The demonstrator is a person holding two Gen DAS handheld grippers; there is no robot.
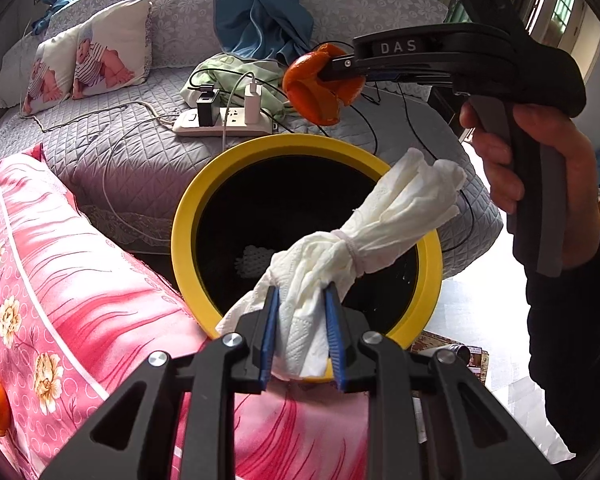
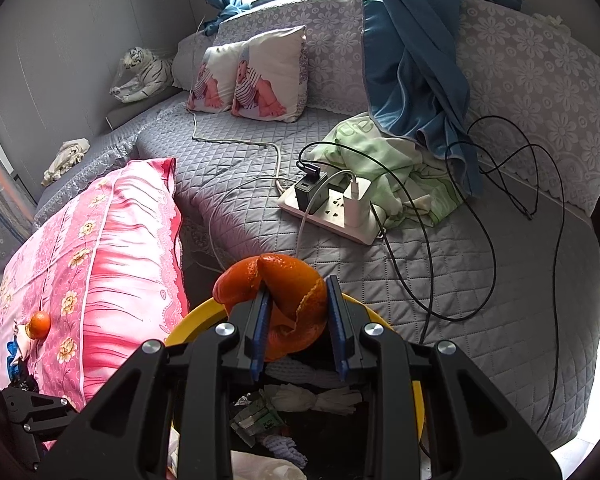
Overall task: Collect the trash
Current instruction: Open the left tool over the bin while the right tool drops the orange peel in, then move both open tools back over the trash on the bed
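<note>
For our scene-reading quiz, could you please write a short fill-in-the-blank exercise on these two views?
1. The left gripper is shut on a crumpled white ____.
2. The right gripper is shut on a piece of ____ fruit peel.
3. Both grippers hang over the round black bin with a ____ rim.
4. A whole orange fruit lies on the ____ floral pillow.

Missing: tissue; orange; yellow; pink

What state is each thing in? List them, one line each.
left gripper: shut on the tissue wad.
tissue wad: knotted, held over the bin.
right gripper: shut on the orange peel.
orange peel: curled, held above the bin.
yellow bin: open, trash already inside.
power strip: two chargers plugged in.
whole orange: unpeeled, resting on the pink pillow.
</note>
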